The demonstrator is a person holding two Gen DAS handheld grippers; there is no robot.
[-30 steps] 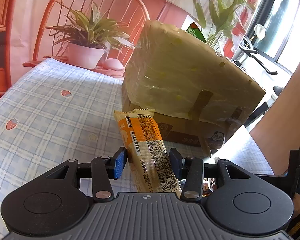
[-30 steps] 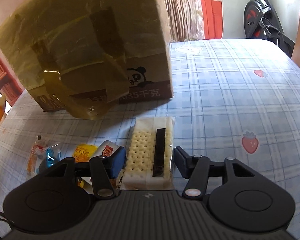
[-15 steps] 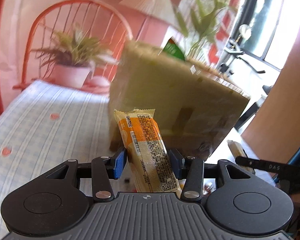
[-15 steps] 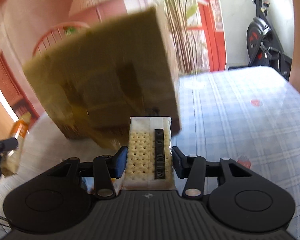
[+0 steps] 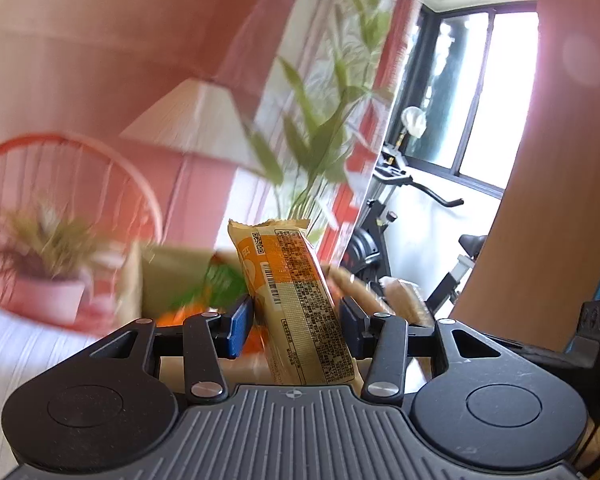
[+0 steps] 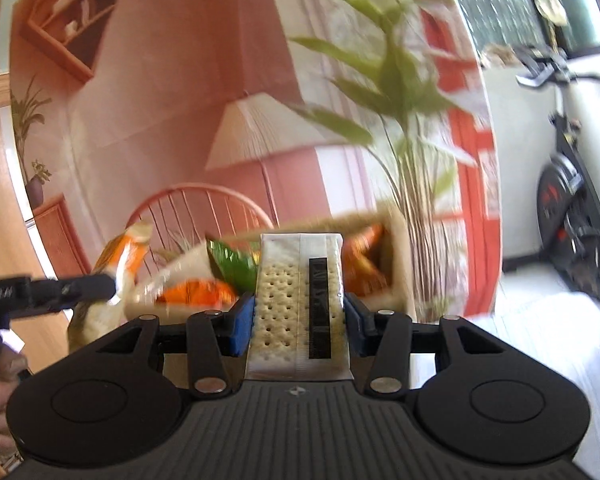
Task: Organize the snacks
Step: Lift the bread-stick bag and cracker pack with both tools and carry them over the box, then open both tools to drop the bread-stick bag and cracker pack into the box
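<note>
Pink wall [image 6: 172, 80], plant [image 6: 400, 80] behind | left hand-held gripper [image 5: 296, 322] grips orange bar [image 5: 296, 300] | right hand-held gripper [image 6: 299, 320] grips crackers [image 6: 298, 308]

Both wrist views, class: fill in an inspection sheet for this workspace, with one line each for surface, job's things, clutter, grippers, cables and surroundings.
Surface: pale tablecloth, only a blurred strip showing.
Job's things: orange snack bar and cracker pack, each between gripper pads; open cardboard box behind, already holding orange and green packets.
Clutter: nothing seen.
Grippers: left gripper shut on the orange snack bar; right gripper shut on the cracker pack, its jaws having just been closing; both raised near the box rim.
Cables: nothing seen.
Surroundings: potted plant, wicker chair, floor lamp, exercise bike, window.
</note>
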